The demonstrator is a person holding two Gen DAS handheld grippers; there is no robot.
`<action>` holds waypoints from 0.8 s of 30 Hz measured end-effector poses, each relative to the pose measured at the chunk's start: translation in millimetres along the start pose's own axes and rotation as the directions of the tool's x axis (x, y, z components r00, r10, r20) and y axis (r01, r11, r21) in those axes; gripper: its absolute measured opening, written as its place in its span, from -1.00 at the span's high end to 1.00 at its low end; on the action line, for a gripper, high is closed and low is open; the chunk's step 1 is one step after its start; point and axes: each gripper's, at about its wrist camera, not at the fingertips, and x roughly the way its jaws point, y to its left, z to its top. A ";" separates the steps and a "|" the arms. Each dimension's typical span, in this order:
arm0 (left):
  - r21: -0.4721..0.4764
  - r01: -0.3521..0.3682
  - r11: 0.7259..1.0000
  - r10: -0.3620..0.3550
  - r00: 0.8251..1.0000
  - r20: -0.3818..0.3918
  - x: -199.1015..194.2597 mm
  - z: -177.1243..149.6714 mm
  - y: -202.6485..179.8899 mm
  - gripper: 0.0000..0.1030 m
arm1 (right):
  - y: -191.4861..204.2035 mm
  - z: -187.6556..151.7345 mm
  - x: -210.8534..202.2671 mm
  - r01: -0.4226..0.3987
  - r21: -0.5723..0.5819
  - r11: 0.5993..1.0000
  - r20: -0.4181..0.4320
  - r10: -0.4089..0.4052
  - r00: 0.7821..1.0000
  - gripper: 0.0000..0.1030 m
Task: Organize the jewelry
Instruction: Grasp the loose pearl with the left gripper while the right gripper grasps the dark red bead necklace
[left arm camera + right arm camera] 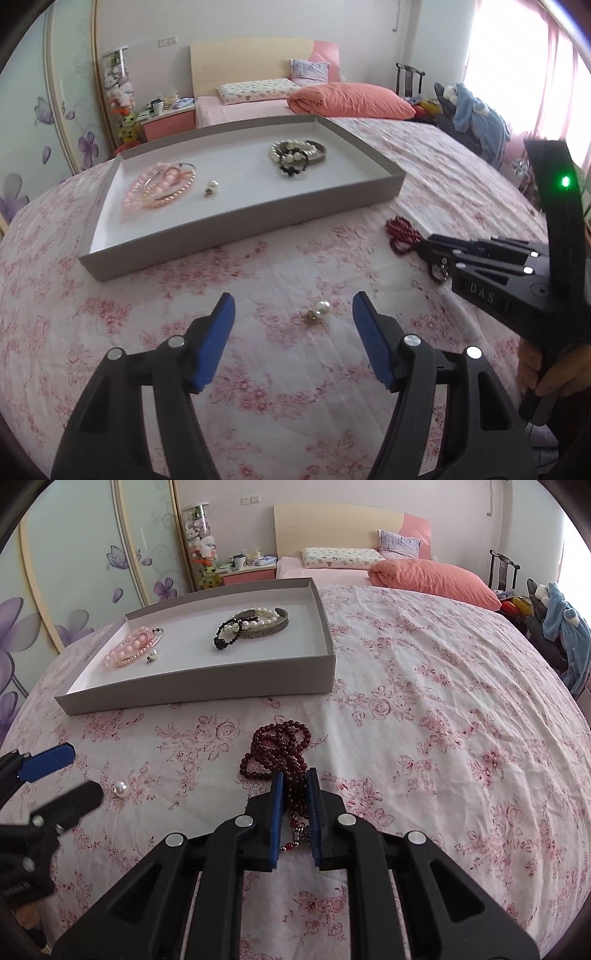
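A grey tray lies on the floral bedspread. In it are pink bead bracelets, a pearl earring, and a pile of pearl, black-bead and metal bracelets. A second pearl earring lies on the spread, just ahead of my open left gripper, between its fingertips. My right gripper is shut on a dark red bead necklace that rests on the spread.
The bed runs back to pillows and a headboard. A pink nightstand and a wardrobe with flower decals stand at the left. Clothes on a chair are at the right.
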 end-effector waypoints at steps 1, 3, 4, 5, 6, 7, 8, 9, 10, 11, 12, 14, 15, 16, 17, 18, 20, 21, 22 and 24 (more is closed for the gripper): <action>0.013 -0.007 1.000 0.008 1.000 -0.008 3.2 0.8 -3.8 -0.26 | -0.3 0.0 0.0 -0.002 0.002 1.000 0.000 0.002 1.000 0.74; 0.023 -0.019 1.000 0.019 1.000 -0.022 8.0 0.7 -8.1 -0.23 | -0.8 0.1 0.1 -0.005 0.004 1.000 0.000 0.005 1.000 0.74; 0.024 -0.021 0.999 0.021 0.999 -0.029 11.2 0.7 -10.2 -0.17 | -2.1 -0.4 -0.8 -0.006 0.005 1.000 0.000 0.006 1.000 0.74; 0.025 -0.023 0.999 0.024 0.999 -0.036 13.7 1.1 -11.5 -0.11 | -2.1 0.1 -0.7 -0.007 0.005 1.000 0.000 0.007 1.000 0.74; 0.027 -0.029 0.999 0.031 0.999 -0.042 16.9 1.2 -13.1 -0.09 | -2.4 0.1 -0.8 -0.008 0.006 1.000 0.000 0.008 1.000 0.74; 0.027 -0.036 0.999 0.037 0.998 -0.044 18.9 1.6 -14.7 -0.04 | -2.4 0.3 -0.9 -0.008 0.006 1.000 0.000 0.008 1.000 0.74; 0.028 -0.044 0.999 0.046 0.998 -0.047 20.5 1.6 -15.5 0.00 | -2.4 0.4 -0.9 -0.007 0.005 1.000 0.000 0.007 1.000 0.74; 0.027 -0.054 0.998 0.055 0.997 -0.052 23.2 1.5 -16.1 0.03 | -2.4 0.4 -0.9 -0.007 0.005 1.000 0.000 0.007 1.000 0.74; 0.025 -0.057 0.998 0.059 0.997 -0.056 24.8 1.9 -16.9 0.11 | -2.5 0.4 -0.9 -0.007 0.005 1.000 0.000 0.007 1.000 0.74; 0.021 -0.060 0.998 0.061 0.996 -0.059 26.2 1.9 -16.9 0.15 | -2.5 0.4 -0.9 -0.007 0.005 1.000 0.000 0.007 1.000 0.74; 0.017 -0.065 0.998 0.066 0.996 -0.054 26.8 2.1 -17.1 0.18 | -2.4 0.5 -0.9 -0.006 0.005 1.000 0.000 0.006 1.000 0.74; 0.022 -0.068 0.997 0.069 0.996 -0.050 25.2 2.1 -17.5 0.45 | -2.5 0.5 -0.8 -0.005 0.004 1.000 0.000 0.005 1.000 0.73; 0.023 -0.070 0.997 0.071 0.996 -0.049 24.0 2.4 -17.2 0.53 | -2.5 0.2 -0.8 -0.005 0.003 1.000 0.000 0.005 1.000 0.73; 0.023 -0.072 0.997 0.073 0.996 -0.048 23.7 2.0 -16.6 0.66 | -2.3 0.2 -0.9 -0.003 0.002 1.000 0.000 0.003 1.000 0.73; 0.020 -0.075 0.997 0.076 0.996 -0.048 23.2 1.7 -15.0 0.72 | -1.9 0.1 -1.0 -0.001 -0.001 1.000 0.000 0.001 1.000 0.73; 0.013 -0.080 0.997 0.080 0.996 -0.048 22.6 1.3 -12.0 0.72 | -1.3 0.0 -1.1 0.000 -0.004 1.000 0.000 0.000 1.000 0.73; -0.003 -0.087 0.996 0.086 0.995 -0.048 21.0 0.4 -5.3 0.72 | 0.9 0.5 -0.1 -0.002 -0.011 1.000 -0.001 0.002 1.000 0.73; -0.014 -0.099 0.995 0.098 0.994 -0.049 19.9 -0.5 1.4 0.72 | 2.2 0.7 0.1 -0.007 -0.016 1.000 -0.001 0.007 1.000 0.74; -0.025 -0.109 0.994 0.107 0.993 -0.050 18.8 -1.3 7.0 0.73 | 4.5 0.7 0.5 -0.010 -0.018 1.000 -0.002 0.010 1.000 0.74; -0.048 -0.132 0.990 0.129 0.990 -0.053 15.9 -3.6 20.9 0.72 | 10.0 1.5 1.7 -0.025 -0.027 0.999 -0.003 0.025 1.000 0.74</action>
